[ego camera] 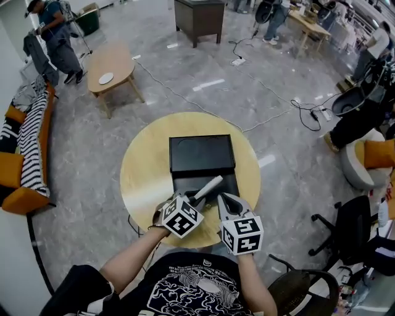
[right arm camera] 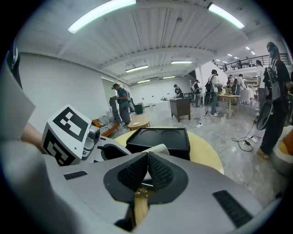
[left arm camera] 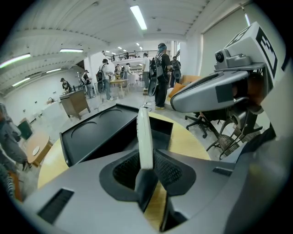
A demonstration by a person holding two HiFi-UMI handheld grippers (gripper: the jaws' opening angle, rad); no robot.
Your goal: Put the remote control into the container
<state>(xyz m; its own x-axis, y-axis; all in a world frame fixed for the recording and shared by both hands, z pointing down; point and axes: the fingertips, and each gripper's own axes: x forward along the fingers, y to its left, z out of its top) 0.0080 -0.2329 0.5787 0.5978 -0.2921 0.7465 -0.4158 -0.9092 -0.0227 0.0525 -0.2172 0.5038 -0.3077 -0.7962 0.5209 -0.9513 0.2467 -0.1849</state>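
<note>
Remote control [left arm camera: 144,137], white, near end pinched between the fingers of our left gripper [left arm camera: 146,167], slanting beyond them over the open black container [left arm camera: 162,128], we judge for lowering in; right gripper [right arm camera: 147,167] fingers pressed together, empty

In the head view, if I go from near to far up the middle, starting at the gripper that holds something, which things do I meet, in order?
left gripper → remote control held in its fingers → black container → far edge of the round table → dark cabinet
</note>
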